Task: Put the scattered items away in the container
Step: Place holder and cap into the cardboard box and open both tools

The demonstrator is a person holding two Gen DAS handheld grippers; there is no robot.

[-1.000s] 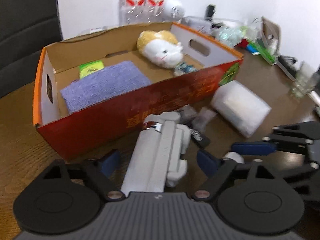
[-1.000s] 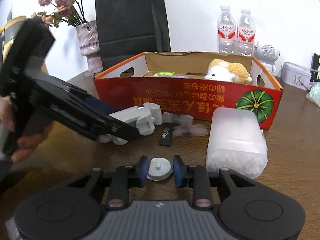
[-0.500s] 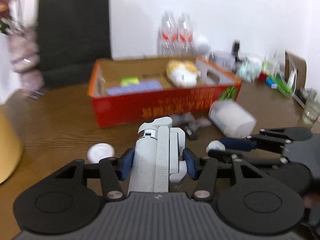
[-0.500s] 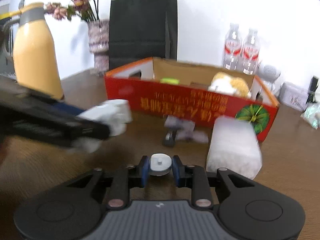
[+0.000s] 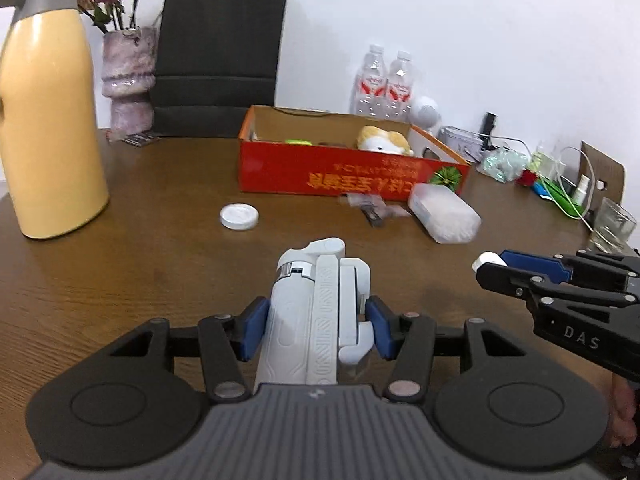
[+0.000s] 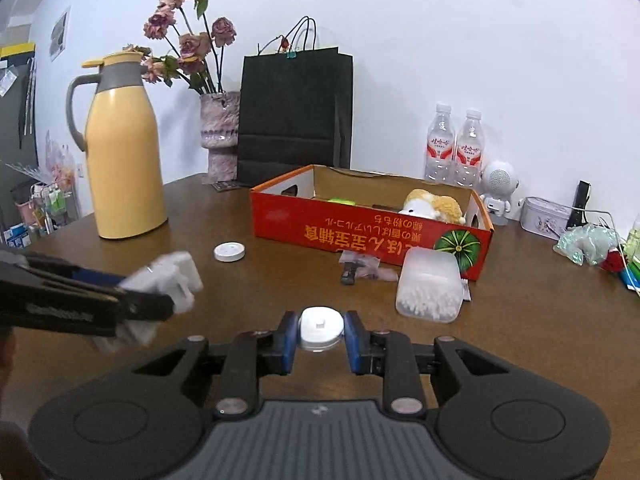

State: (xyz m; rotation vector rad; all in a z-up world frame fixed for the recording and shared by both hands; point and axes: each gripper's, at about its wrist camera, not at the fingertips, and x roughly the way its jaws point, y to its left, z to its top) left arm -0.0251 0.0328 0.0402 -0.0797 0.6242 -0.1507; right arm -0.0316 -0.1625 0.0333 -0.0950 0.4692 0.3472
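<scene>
Bare tabletop (image 5: 160, 272) between box (image 5: 340, 172) and both loaded hand-held grippers.

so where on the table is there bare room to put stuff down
Bare wood lies between the yellow jug and the red box, broken only by a white lid, and nearer, ahead of both grippers. It is crowded along the box's front, by the cotton-swab tub and small packets, and on the far right.

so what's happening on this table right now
A person is tidying loose items into the red box. The left tongs are shut on a white folded gadget, and the right tongs are shut on a small white cap, both held short of the box. A white lid, a cotton-swab tub and some small packets lie on the table.
</scene>
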